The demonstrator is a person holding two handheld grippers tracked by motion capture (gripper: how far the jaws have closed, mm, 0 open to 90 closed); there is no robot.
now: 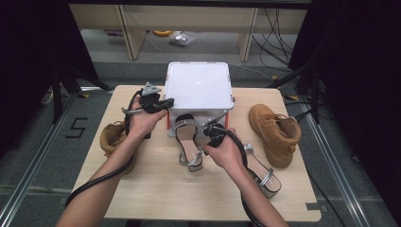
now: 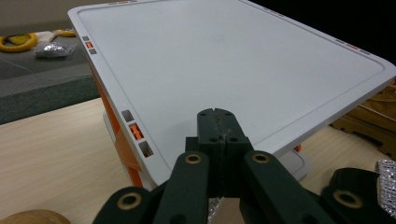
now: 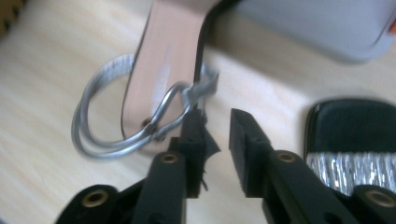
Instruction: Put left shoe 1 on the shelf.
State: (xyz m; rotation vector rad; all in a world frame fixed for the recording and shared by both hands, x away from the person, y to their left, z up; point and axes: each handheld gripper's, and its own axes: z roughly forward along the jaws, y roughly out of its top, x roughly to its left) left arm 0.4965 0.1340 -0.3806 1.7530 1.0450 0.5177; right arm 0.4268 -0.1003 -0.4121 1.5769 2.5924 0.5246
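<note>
Our left tool (image 2: 218,128) is shut tight on the box lid (image 2: 224,60) — holding it up. Our right tool (image 3: 215,135) is a little open, empty, beside the sandal (image 1: 188,142) mid-surface — its strap (image 3: 121,135) could snag.

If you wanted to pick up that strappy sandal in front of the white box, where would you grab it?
Probably the sandal's silver ankle strap, coming from the heel end. It loops clear of the sole, so a jaw could slip inside it. The right gripper sits open right beside it.
</note>
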